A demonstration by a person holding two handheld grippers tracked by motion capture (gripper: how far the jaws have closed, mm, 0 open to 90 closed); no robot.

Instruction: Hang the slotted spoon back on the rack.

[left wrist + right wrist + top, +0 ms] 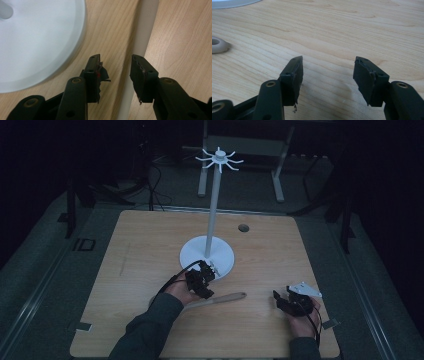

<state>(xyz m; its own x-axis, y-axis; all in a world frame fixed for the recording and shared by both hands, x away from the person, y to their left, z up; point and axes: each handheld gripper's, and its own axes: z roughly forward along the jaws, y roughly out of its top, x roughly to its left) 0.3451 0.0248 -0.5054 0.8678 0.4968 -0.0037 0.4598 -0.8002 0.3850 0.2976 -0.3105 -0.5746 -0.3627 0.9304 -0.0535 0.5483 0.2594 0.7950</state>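
I am at a light wooden tabletop point(150, 245) in a dim room, with a hand-held gripper in each hand. The thing I am working on is a long, pale utensil handle point(220, 298), a spoon or spatula as far as I can tell, lying flat on the wood. In the high view its long axis runs nearly across the tabletop, left to right with a slight upward slant; its rounded free end points to my right, toward my other hand, and its near end passes under my left hand. My left hand-held gripper point(204, 279) sits over that near end, just in front of the round white base point(222, 251) of a tall white stand point(214, 205), whose thin pole rises to a crown of small hooks. In the left gripper view the handle point(142, 37) runs away from me as a pale strip between the two black jaws, leaning slightly to the right, with the white base point(37, 45) just beside it on the left. The jaws are about half open around the handle and have just been closing; the pads do not press on it yet. My right hand-held gripper point(285, 302) rests well apart, near the right front of the tabletop, jaws wide with only bare wood between them. In the right gripper view the handle's rounded, holed tip point(218, 45) shows at the left edge.
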